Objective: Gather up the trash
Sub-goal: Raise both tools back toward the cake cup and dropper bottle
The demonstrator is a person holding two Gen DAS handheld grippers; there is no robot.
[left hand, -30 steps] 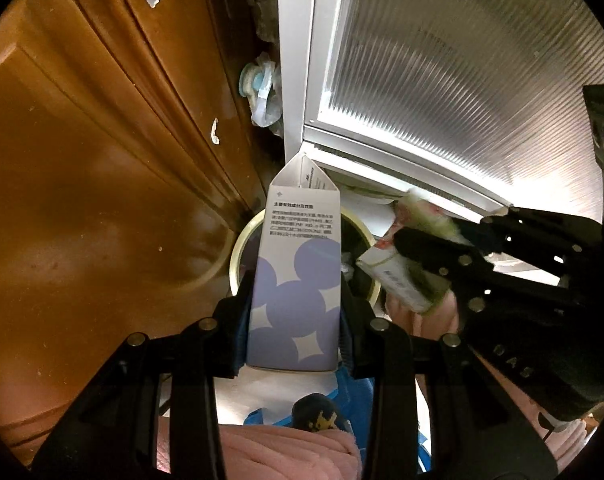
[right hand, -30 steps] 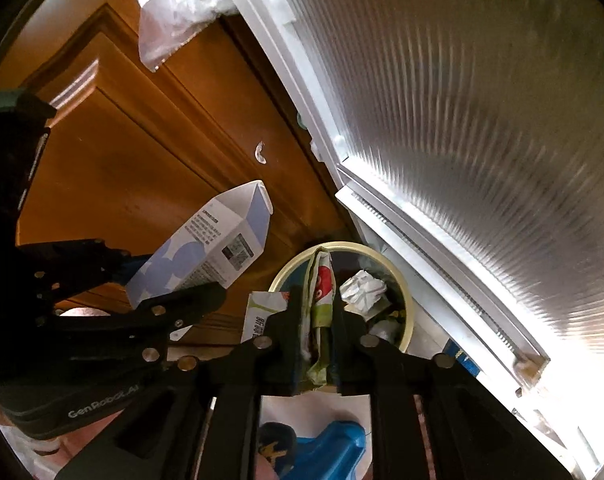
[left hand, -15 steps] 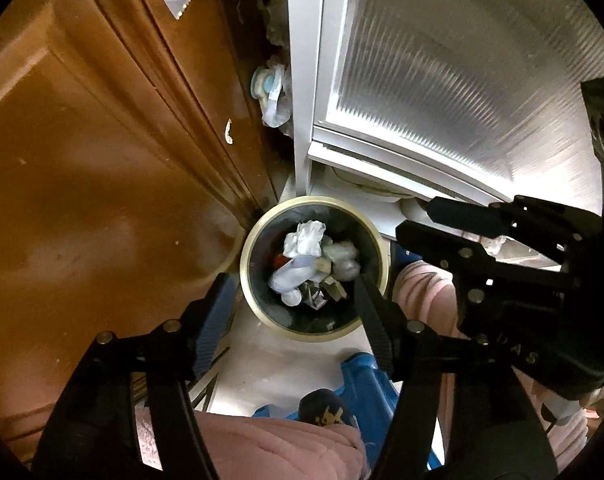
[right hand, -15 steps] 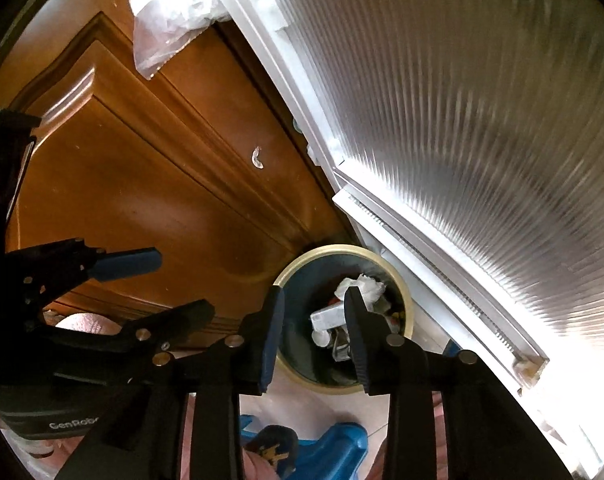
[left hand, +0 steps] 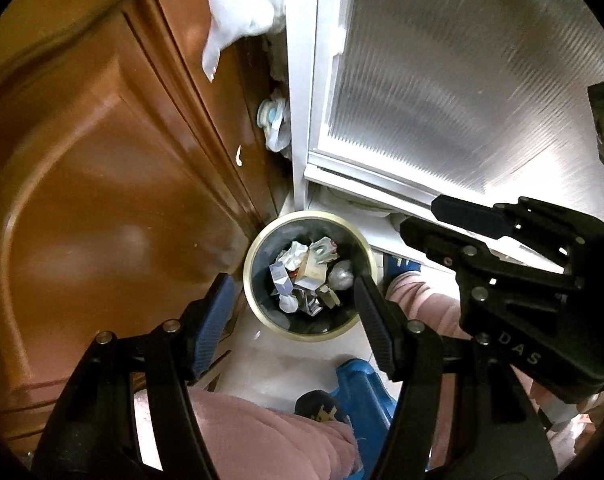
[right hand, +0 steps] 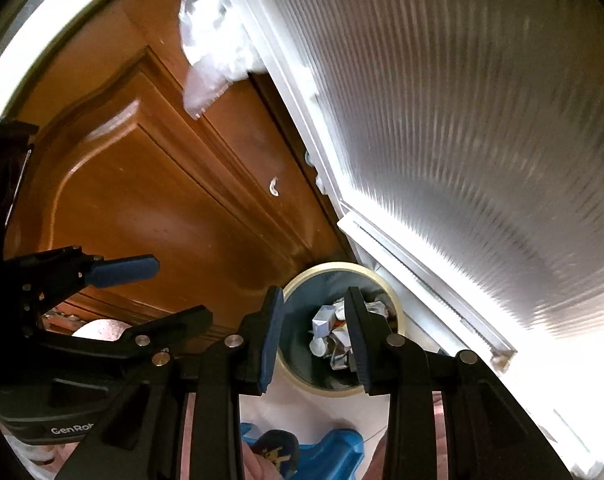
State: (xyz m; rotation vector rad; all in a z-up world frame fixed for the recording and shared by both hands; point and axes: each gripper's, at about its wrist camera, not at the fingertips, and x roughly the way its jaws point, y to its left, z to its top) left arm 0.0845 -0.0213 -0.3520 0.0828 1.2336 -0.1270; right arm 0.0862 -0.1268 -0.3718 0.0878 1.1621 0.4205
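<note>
A round bin with a cream rim (left hand: pixel 251 258) stands on the floor in the corner, holding crumpled paper and cartons. Among them lies a white carton with blue-purple dots (left hand: pixel 280 277). My left gripper (left hand: pixel 292 306) hangs above the bin, open, with nothing between its fingers. My right gripper (left hand: pixel 419 216) is to its right, also open and holding nothing. In the right wrist view the bin rim (right hand: pixel 334 268) shows behind my right gripper (right hand: pixel 315 322), with the dotted carton (right hand: pixel 321 322) inside the bin. My left gripper (right hand: pixel 182 290) is at the left there.
A brown wooden cabinet door (left hand: pixel 102 200) is close on the left and a white-framed ribbed glass door (left hand: pixel 442 100) on the right. A clear plastic bag (left hand: pixel 238 8) hangs above. Pink trouser legs (left hand: pixel 262 440) and blue slippers (left hand: pixel 362 384) are below the grippers.
Both grippers have opened: the dotted carton left the left one and a green and red packet left the right one. Both grippers have risen above the bin.
</note>
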